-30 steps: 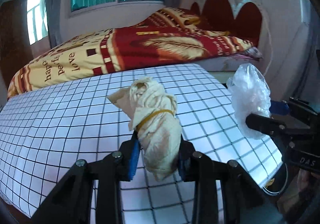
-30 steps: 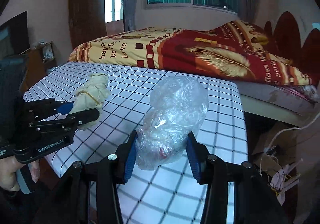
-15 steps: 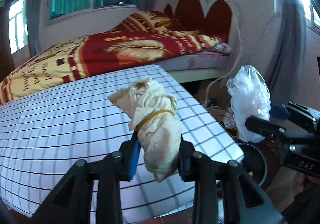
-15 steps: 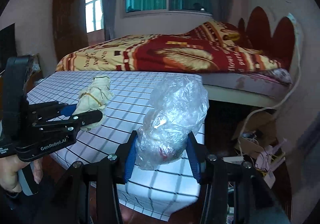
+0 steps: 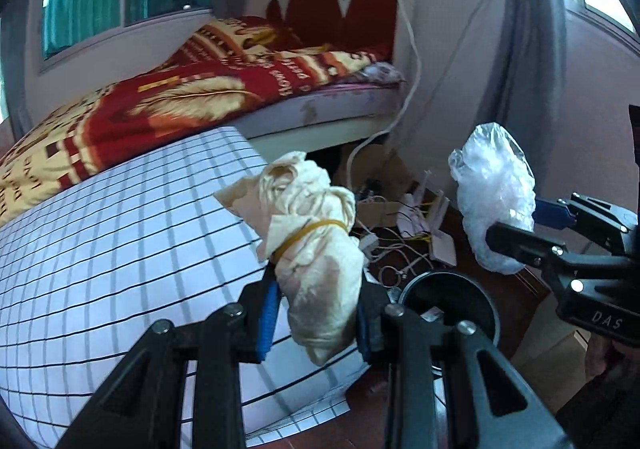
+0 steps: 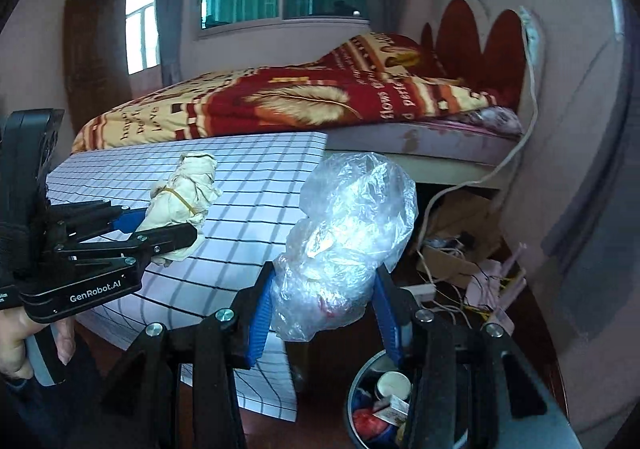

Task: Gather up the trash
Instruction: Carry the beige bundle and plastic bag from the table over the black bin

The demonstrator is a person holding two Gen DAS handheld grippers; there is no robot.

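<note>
My left gripper (image 5: 316, 313) is shut on a cream paper wad (image 5: 312, 249) bound with a rubber band, held in the air past the table's right edge. It also shows in the right wrist view (image 6: 182, 205). My right gripper (image 6: 324, 313) is shut on a crumpled clear plastic bag (image 6: 344, 245), seen too in the left wrist view (image 5: 496, 197). A dark round trash bin (image 5: 452, 301) stands on the floor below and between the grippers; in the right wrist view the bin (image 6: 380, 401) holds several scraps.
The table with the white grid cloth (image 5: 120, 269) lies to the left. A bed with a red and yellow blanket (image 5: 192, 105) stands behind. Cardboard, cables and papers (image 5: 404, 217) clutter the floor by the wall, and a white cord (image 6: 516, 153) hangs down.
Both grippers have swung right, off the table, still holding their trash. The floor clutter and the trash bin have come into view below them.
</note>
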